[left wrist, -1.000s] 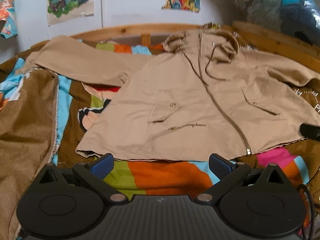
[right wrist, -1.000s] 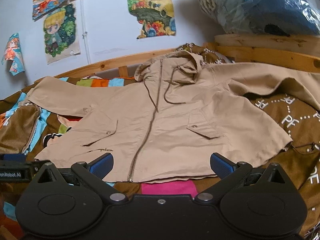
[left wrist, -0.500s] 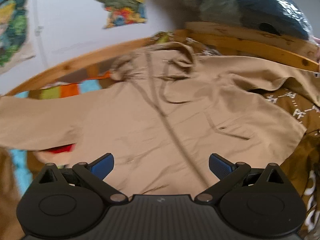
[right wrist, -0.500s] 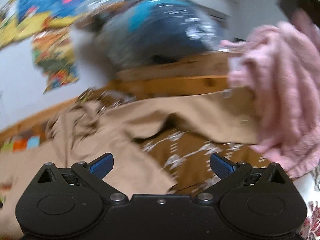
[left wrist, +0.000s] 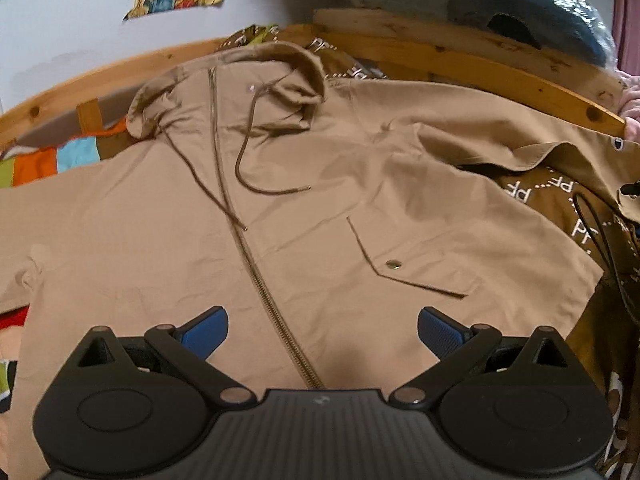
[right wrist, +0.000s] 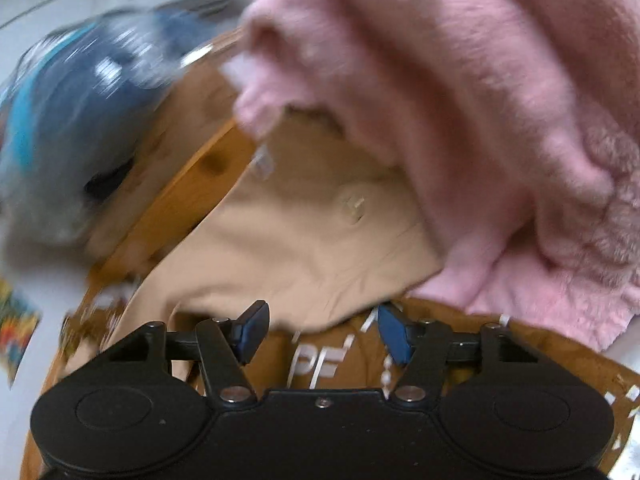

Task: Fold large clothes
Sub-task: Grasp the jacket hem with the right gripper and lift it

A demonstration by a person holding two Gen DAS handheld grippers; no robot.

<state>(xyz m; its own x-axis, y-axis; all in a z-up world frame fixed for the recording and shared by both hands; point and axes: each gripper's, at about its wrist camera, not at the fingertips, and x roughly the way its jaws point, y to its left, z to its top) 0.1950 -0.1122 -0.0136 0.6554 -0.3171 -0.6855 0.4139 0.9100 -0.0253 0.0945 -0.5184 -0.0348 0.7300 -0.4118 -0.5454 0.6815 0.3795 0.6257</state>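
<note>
On the bed the tan jacket (left wrist: 312,208) lies flat and unfolded (zipper up). The left gripper (left wrist: 322,326) hangs wide above its hem. The right gripper (right wrist: 322,334), jaws just narrowing around nothing, nears the sleeve (right wrist: 304,240); all folding remains.

A tan jacket (left wrist: 320,208) fills mid-frame (darker brown drawcords); at right a brown blanket (left wrist: 560,200) with white lettering; upper right, pink fleece (right wrist: 480,120).
</note>
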